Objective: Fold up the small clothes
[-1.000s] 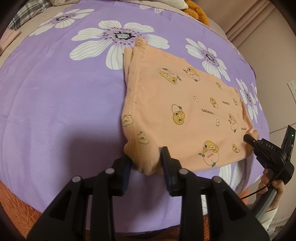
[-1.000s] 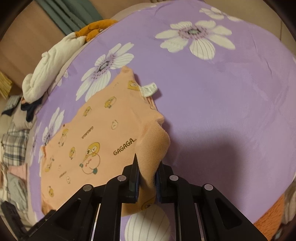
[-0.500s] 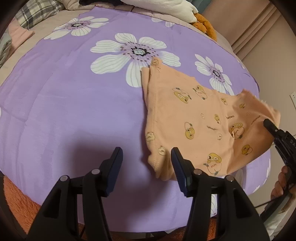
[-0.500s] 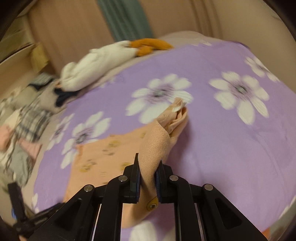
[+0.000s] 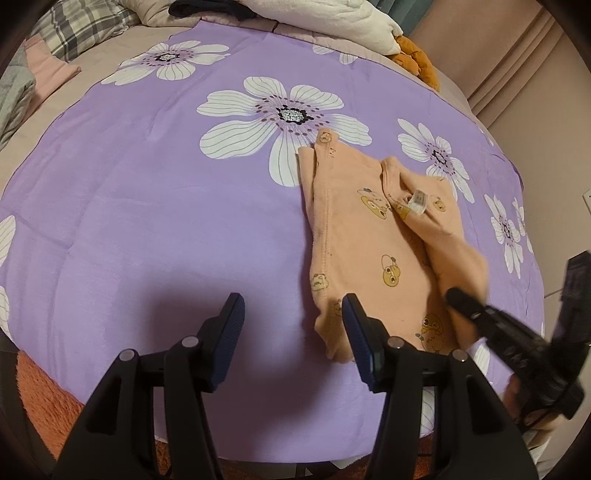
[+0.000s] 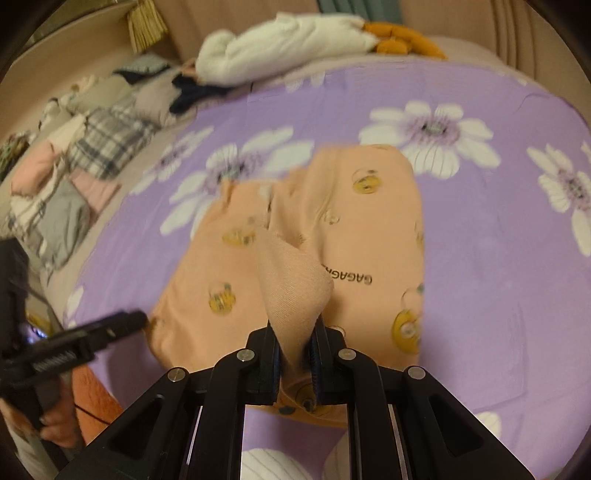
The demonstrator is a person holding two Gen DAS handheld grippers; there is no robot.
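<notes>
A small peach garment (image 5: pixel 354 236) with yellow cartoon prints lies on the purple flowered bedspread (image 5: pixel 147 206). Its right side is folded over to the left, with a white label (image 5: pixel 418 201) showing on top. My left gripper (image 5: pixel 293 325) is open and empty, hovering over the garment's near left corner. My right gripper (image 6: pixel 294 350) is shut on a fold of the peach garment (image 6: pixel 295 280) and holds it above the rest of the cloth. The right gripper also shows in the left wrist view (image 5: pixel 458 300), at the garment's near right.
A white bundle (image 5: pixel 332 18) and an orange plush (image 5: pixel 417 61) lie at the bed's far end. Plaid, grey and pink clothes (image 6: pixel 74 162) are piled at the far left. An orange blanket (image 5: pixel 44 391) hangs at the near edge. A wall (image 5: pixel 535 74) stands to the right.
My left gripper let go of the garment's near corner, opened and drew back. My right gripper carried its held edge up and over to the left, folding the garment across itself.
</notes>
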